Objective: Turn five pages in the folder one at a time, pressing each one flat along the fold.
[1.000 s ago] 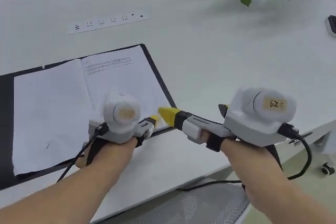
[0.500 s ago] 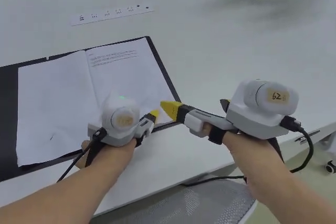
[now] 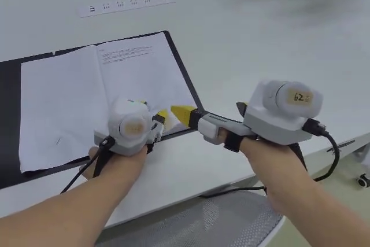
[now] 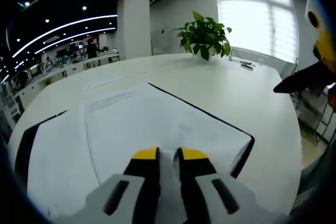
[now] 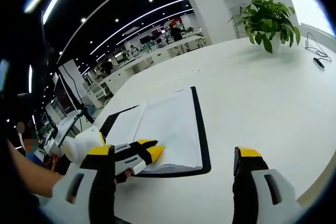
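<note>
Folder [image 3: 179,76]: lies open on the white table [image 3: 260,39], left of centre, with both pages flat.
Left gripper [image 4: 168,155]: over the near right corner of the right page [image 3: 139,79], jaws drawn almost together. I cannot tell whether they pinch a sheet.
Right gripper [image 5: 175,153]: just right of that corner, jaws spread wide and empty.
Progress: the pages already turned cannot be counted. This is probably the start of a turn, and the pressing along the fold [image 3: 98,91] is yet to come.
Hidden: in the head view the page corner sits behind the left gripper, and the print is too small to read.

Black folder [image 3: 179,76] open, pages flat.
</note>
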